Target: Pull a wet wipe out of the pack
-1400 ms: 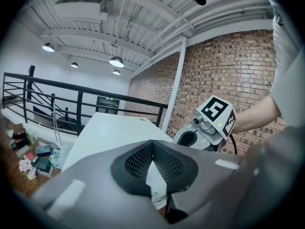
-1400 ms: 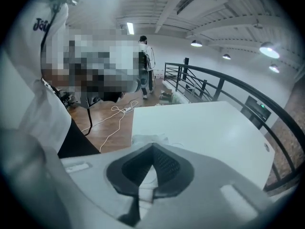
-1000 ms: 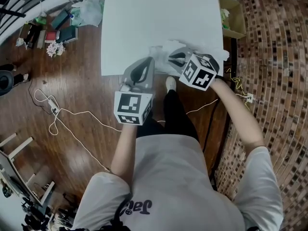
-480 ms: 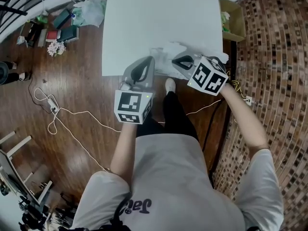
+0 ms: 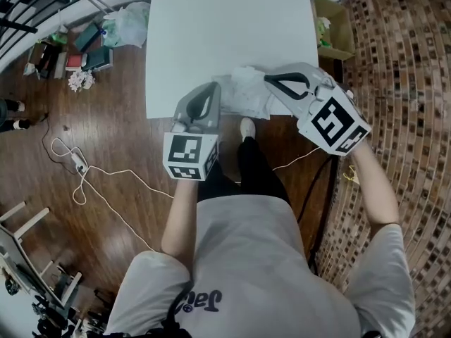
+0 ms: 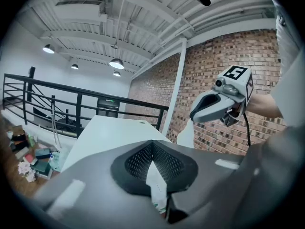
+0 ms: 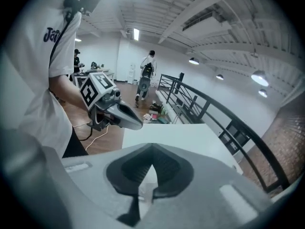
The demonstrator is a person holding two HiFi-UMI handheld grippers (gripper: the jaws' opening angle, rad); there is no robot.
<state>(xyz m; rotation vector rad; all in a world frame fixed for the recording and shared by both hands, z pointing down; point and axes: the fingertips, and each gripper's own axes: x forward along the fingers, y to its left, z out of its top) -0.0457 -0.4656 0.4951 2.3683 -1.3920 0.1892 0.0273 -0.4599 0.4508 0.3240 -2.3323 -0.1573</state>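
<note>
The wet wipe pack (image 5: 227,98) lies at the near edge of the white table (image 5: 225,27). My left gripper (image 5: 212,89) is shut on its near side; white film with green print (image 6: 157,187) shows between the closed jaws. My right gripper (image 5: 272,80) is lifted above and to the right of the pack, shut on a white wet wipe (image 5: 251,84). In the left gripper view the wipe (image 6: 186,136) hangs down from the right gripper (image 6: 193,117). In the right gripper view the wipe (image 7: 148,181) is pinched between the pads, and the left gripper (image 7: 137,124) is at the table edge.
An open cardboard box (image 5: 337,27) stands by the table's right side. Books, bags and flowers (image 5: 84,41) lie on the wooden floor to the left, and a white cable (image 5: 91,178) trails there. Brick surface lies to the right. Two people (image 7: 145,80) stand far off by a black railing (image 7: 200,104).
My right gripper has risen and swung right from the pack, drawing the white wipe up with it. The left gripper has stayed on the pack.
</note>
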